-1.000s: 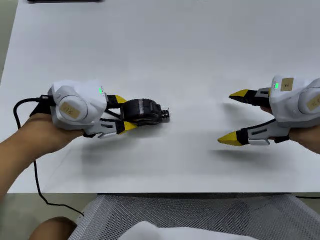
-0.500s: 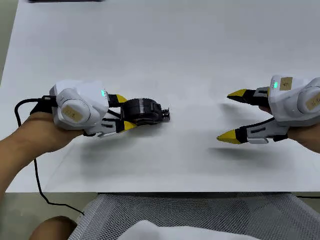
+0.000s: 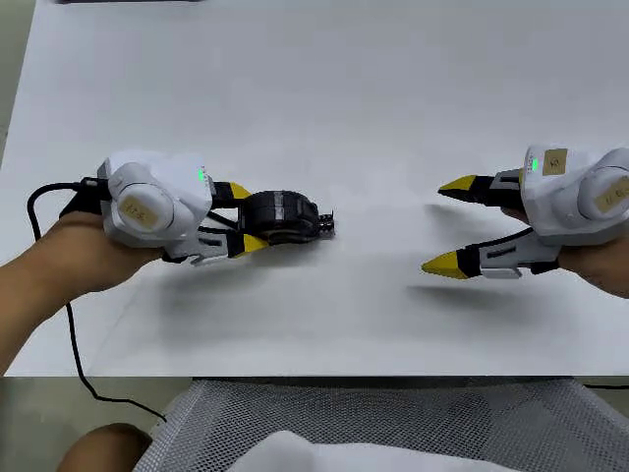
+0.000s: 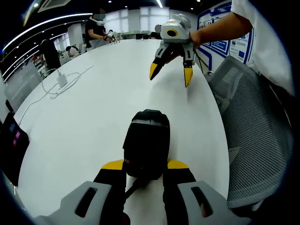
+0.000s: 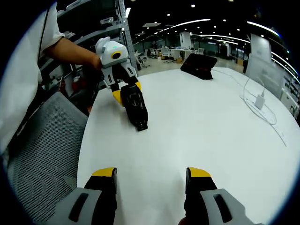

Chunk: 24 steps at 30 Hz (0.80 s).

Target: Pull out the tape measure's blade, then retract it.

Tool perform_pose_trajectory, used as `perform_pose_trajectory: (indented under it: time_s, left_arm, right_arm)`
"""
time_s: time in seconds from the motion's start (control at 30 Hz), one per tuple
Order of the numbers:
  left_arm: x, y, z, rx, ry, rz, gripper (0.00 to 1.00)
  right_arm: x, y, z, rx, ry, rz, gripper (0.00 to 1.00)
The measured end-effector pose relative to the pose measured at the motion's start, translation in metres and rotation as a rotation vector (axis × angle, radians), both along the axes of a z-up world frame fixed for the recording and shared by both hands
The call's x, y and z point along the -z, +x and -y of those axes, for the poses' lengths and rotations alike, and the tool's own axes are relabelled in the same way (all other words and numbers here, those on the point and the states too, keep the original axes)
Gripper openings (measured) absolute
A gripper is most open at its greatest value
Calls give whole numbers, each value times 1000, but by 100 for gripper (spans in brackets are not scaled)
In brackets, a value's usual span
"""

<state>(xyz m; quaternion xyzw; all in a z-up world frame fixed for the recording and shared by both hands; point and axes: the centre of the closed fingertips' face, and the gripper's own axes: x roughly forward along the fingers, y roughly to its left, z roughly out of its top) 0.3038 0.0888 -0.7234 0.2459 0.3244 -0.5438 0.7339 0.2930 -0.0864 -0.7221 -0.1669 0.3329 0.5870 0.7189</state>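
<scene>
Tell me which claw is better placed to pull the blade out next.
Probably the right. The left claw is shut on the tape measure, its blade end facing the right claw, which is open, empty and aimed at it.

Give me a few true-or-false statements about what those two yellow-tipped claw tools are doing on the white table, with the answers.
1. The left gripper is shut on the tape measure. True.
2. The right gripper holds a second tape measure. False: its jaws stand open with nothing between them.
3. The blade is pulled far out across the workbench. False: only its hook end shows at the case's mouth.
4. The two grippers are apart, with bare table between them. True.
5. The tape measure's case is bright red. False: it is black.
</scene>
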Motion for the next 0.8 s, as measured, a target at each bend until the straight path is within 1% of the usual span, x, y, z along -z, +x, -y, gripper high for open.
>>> perform_pose_trajectory:
  time_s: [0.17,0.37,0.6,0.8]
  left_arm:
    - [0,0,0,4,10,0,25]
    - [1,0,0,3,11,-4,25]
    - [1,-1,0,10,20,0,25]
    - [1,-1,0,12,20,-5,25]
  right_arm:
    - [1,3,-7,-16,7,6,55]
    - [2,7,-19,-40,17,11,53]
    - [5,12,-34,-69,32,8,51]
    - [7,15,-45,-85,44,4,49]
